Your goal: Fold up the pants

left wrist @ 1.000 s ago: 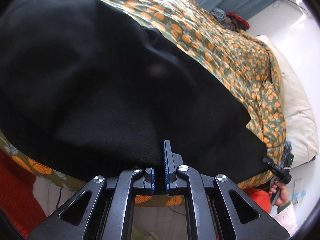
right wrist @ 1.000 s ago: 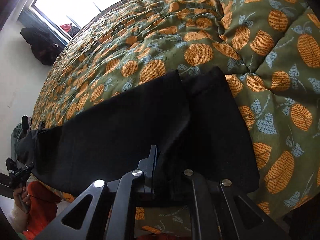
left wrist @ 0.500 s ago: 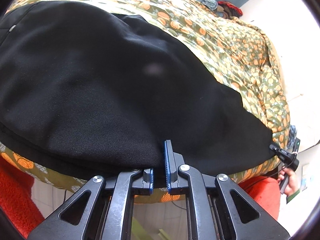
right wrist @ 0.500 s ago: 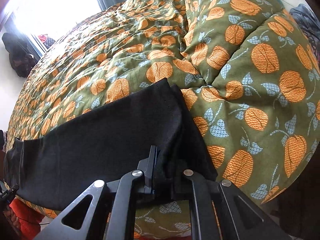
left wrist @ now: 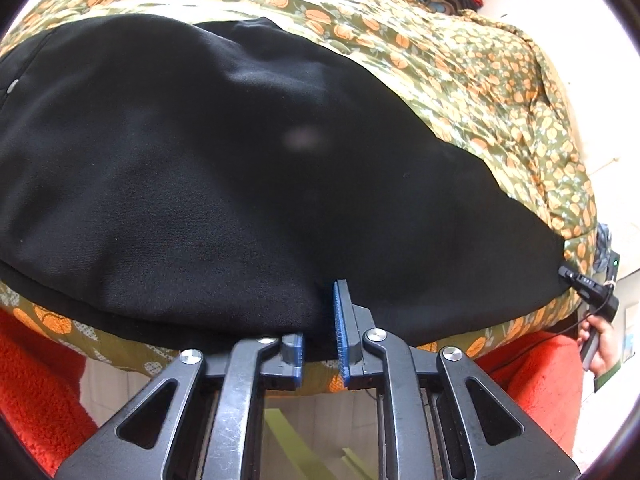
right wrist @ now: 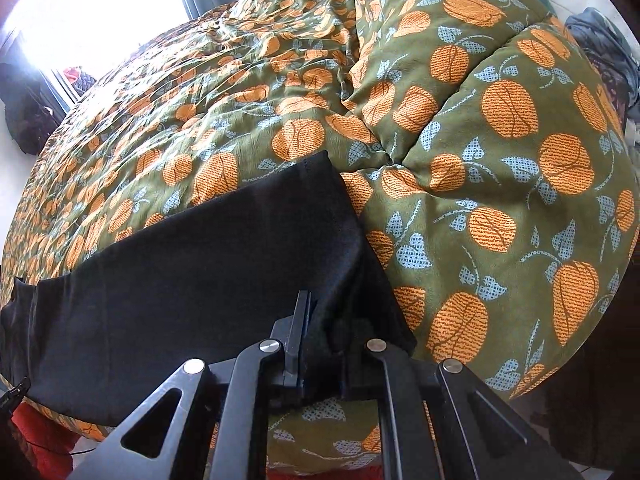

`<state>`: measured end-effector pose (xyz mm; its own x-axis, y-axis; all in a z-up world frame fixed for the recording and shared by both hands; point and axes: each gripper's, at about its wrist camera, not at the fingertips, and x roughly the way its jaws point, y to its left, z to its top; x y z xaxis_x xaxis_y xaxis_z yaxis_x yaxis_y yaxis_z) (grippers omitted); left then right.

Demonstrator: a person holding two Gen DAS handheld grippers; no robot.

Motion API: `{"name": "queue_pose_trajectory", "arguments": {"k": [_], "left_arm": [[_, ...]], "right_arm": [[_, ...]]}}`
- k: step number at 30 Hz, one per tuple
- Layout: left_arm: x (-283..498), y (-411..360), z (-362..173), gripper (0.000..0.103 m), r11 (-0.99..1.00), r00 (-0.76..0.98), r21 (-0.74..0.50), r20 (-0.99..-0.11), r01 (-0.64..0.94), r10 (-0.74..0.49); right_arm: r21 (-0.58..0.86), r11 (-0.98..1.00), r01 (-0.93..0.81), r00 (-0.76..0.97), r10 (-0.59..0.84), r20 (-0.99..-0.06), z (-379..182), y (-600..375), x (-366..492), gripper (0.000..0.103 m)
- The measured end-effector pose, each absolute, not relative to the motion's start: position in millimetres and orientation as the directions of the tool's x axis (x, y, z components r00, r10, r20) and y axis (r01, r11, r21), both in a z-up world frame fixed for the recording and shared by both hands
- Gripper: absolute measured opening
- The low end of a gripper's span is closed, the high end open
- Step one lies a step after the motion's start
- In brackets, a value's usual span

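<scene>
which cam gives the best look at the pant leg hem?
Right wrist view: the hem of the black pants lies close and sharp against the comforter. Left wrist view shows mostly broad black cloth, the hem end far off at the edge.

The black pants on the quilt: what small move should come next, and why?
Probably finish opening both jaws and lift away. The black pants lie flat on the quilt; the left gripper has just been opening, fabric between its jaws, and cloth bunches in the right gripper.

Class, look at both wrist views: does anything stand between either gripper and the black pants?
Nothing visible does. The black pants lie on the patterned quilt, their near edge between the pads of the left gripper and right gripper, whose jaws have just been opening.
</scene>
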<state>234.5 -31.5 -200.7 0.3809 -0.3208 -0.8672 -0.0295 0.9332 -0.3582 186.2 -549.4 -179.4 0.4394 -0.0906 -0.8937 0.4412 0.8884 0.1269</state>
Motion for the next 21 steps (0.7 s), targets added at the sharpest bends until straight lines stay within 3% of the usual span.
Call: {"name": "queue_pose_trajectory", "arguments": {"k": [1, 2, 3, 4, 8, 10, 12, 14, 17, 19, 20, 21], "left_arm": [[232, -32, -198, 0.029, 0.935, 0.369, -0.354, -0.874, -0.034, -0.317], [227, -32, -194, 0.041, 0.937, 0.362, -0.347, -0.879, -0.039, -0.311], [220, -31, -189, 0.051, 0.941, 0.357, -0.337, -0.884, -0.042, -0.301], [213, -31, -182, 0.053, 0.943, 0.356, -0.330, -0.886, -0.037, -0.296], [189, -25, -149, 0.056, 0.950, 0.392, -0.312, -0.874, -0.002, -0.287], [195, -15, -130, 0.064, 0.953, 0.456, -0.302, -0.849, 0.001, -0.269], [217, -3, -117, 0.081, 0.960, 0.515, -0.278, -0.826, -0.014, -0.231], [247, 15, -114, 0.082, 0.969, 0.569, -0.246, -0.802, -0.037, -0.182], [296, 43, -140, 0.082, 0.988, 0.540, -0.103, -0.841, -0.113, -0.026], [312, 77, -179, 0.056, 0.956, 0.376, 0.116, -0.901, -0.270, 0.216], [304, 95, -185, 0.036, 0.944, 0.379, 0.064, -0.905, -0.324, 0.191], [293, 107, -182, 0.031, 0.933, 0.422, -0.011, -0.894, -0.360, 0.152]], "right_arm": [[0.142, 0.891, 0.430, 0.455, -0.078, -0.887, -178, -548, 184, 0.031], [0.159, 0.895, 0.417, 0.476, -0.066, -0.877, -175, -547, 180, 0.054], [0.167, 0.899, 0.406, 0.502, -0.066, -0.862, -170, -546, 176, 0.064], [0.150, 0.901, 0.407, 0.523, -0.095, -0.847, -164, -544, 170, 0.075], [0.057, 0.861, 0.505, 0.594, -0.299, -0.747, -134, -541, 141, 0.077], [0.031, 0.859, 0.511, 0.657, -0.367, -0.658, -114, -531, 129, 0.077], [0.035, 0.910, 0.412, 0.726, -0.305, -0.616, -106, -517, 133, 0.077], [0.048, 0.964, 0.263, 0.715, -0.161, -0.681, -116, -505, 156, 0.077], [0.070, 0.986, 0.153, 0.491, -0.014, -0.871, -164, -498, 200, 0.076], [0.080, 0.983, 0.164, 0.347, 0.019, -0.938, -193, -501, 214, 0.076], [0.079, 0.983, 0.164, 0.359, 0.015, -0.933, -192, -501, 214, 0.076], [0.084, 0.983, 0.165, 0.374, 0.017, -0.927, -189, -502, 213, 0.077]]}}
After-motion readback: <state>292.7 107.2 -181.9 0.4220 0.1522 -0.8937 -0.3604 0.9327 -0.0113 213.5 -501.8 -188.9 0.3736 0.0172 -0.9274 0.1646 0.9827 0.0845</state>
